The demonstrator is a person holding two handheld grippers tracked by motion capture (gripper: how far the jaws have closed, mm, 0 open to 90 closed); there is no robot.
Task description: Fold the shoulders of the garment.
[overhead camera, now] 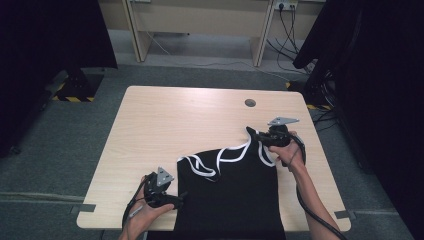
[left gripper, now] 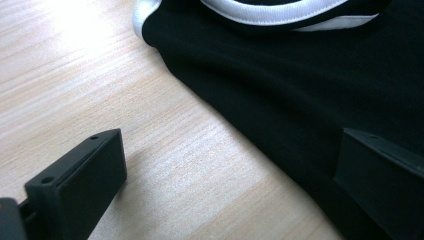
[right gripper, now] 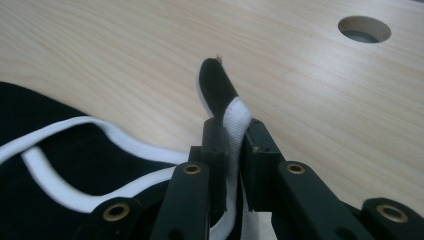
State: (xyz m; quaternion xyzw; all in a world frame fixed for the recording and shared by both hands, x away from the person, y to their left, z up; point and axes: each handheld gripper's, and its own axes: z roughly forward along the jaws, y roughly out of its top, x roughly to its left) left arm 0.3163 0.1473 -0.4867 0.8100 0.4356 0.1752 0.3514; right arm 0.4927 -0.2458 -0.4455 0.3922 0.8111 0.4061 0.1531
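Top on my table.

My table [overhead camera: 165, 130] is pale wood, with a round cable hole [overhead camera: 250, 103] near its far right corner. A black top [overhead camera: 230, 195] with white trim [overhead camera: 235, 156] lies flat on the near half, right of centre, and reaches to the near edge. Its straps point away from me toward the middle of the table. In my left gripper view the top's edge [left gripper: 210, 107] rests straight on the wood grain. The far half and the left side are bare wood.
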